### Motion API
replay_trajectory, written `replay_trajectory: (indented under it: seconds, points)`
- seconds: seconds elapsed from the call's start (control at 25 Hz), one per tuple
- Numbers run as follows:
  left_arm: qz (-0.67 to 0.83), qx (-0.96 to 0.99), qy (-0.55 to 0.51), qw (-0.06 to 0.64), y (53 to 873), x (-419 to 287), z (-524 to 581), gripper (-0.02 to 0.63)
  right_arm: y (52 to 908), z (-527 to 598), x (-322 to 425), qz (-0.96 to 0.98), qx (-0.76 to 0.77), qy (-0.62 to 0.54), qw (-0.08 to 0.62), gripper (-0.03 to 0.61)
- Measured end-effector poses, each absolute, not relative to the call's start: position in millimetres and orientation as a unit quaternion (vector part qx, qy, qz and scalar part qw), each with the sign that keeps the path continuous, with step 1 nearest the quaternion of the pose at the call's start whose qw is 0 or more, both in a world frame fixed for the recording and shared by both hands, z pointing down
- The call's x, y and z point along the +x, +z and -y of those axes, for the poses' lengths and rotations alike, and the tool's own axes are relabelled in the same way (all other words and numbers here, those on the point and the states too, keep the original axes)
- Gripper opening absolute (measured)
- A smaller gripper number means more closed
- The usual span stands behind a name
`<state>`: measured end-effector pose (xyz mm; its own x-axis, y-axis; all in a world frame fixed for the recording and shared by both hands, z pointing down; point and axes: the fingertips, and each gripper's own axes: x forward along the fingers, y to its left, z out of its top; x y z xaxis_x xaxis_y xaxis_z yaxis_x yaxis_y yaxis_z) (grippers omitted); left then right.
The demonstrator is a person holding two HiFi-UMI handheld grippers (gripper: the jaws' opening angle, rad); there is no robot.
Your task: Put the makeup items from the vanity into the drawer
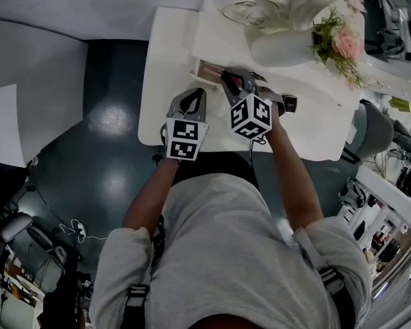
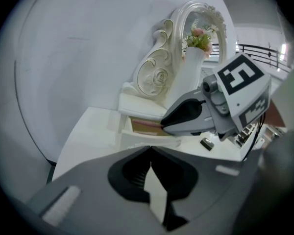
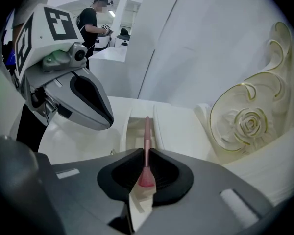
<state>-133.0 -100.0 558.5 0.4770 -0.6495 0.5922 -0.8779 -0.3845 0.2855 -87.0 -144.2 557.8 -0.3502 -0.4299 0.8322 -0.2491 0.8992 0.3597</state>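
Two grippers: one left gripper (image 2: 149, 150) and one right gripper (image 3: 146, 152). One pink makeup brush (image 3: 147, 131). One open drawer (image 1: 204, 68). One white vanity (image 1: 166, 81). One ornate mirror frame (image 2: 157, 75). One white vase (image 1: 281, 50), with one flower bunch (image 1: 339, 38). One small dark item (image 1: 290, 103). Two people: one wearer (image 1: 226, 252), one bystander (image 3: 94, 21).
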Motion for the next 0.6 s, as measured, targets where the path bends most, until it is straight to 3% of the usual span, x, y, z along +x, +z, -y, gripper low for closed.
replay_trajectory:
  seconds: [0.6]
  points:
    - [0.472,0.808,0.201,0.291,563.0,-126.4,95.8,0.003,561.3,149.8,-83.8,0.833,0.223,-0.054,0.504,0.046]
